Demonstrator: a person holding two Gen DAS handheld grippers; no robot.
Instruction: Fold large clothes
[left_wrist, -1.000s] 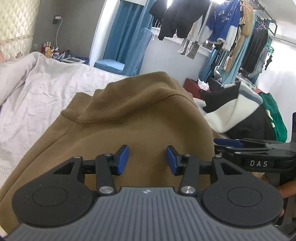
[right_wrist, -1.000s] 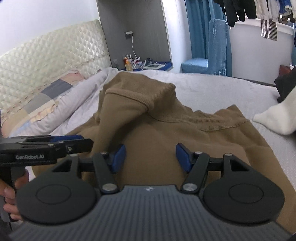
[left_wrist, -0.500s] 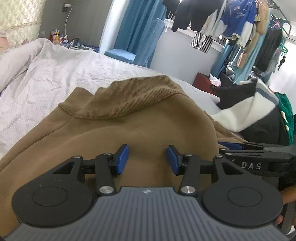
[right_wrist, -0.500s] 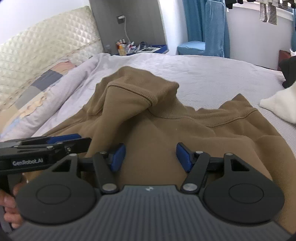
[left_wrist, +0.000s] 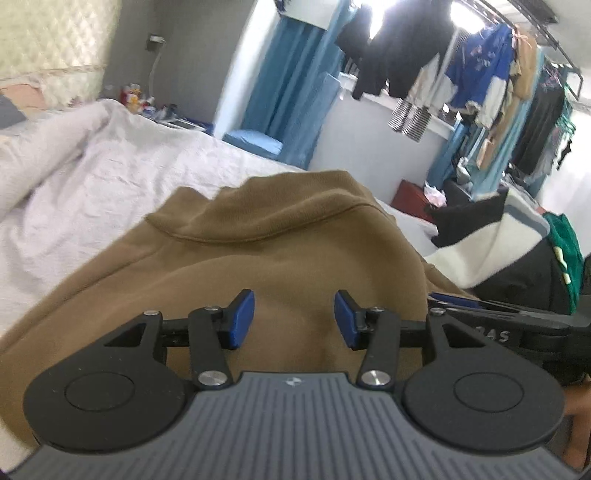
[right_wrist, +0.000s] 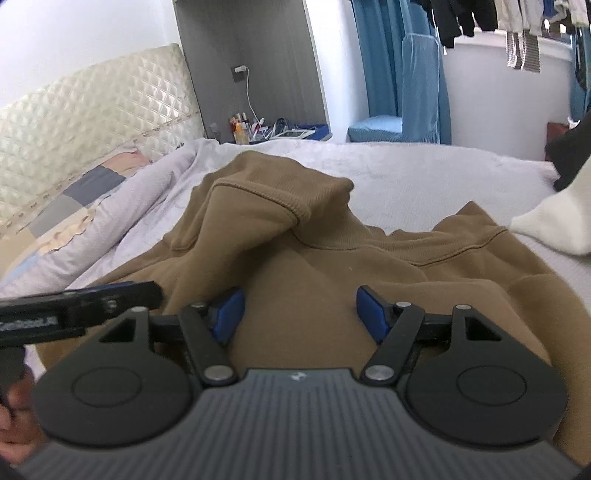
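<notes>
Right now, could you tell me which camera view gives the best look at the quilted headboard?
The right wrist view: the quilted headboard spans its upper left, diamond stitching clear, above the patchwork bedding. The left wrist view catches only a blurred strip of it at the top left edge.

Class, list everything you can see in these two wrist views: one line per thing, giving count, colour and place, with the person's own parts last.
Sweatshirt: one, brown, spread on the bed under both grippers, one ribbed part flopped over.
Bed cover: one, white, beneath the sweatshirt.
Headboard: one, cream, quilted, far end of the bed.
Clothes pile: one, black, white and green, right of the sweatshirt.
Hanging clothes: several, dark, blue and striped, by the window.
Chair: one, blue cover, beyond the bed.
Left gripper: one, black with blue pads, jaws apart, nothing between.
Right gripper: one, same colours, jaws opening, nothing between.
</notes>
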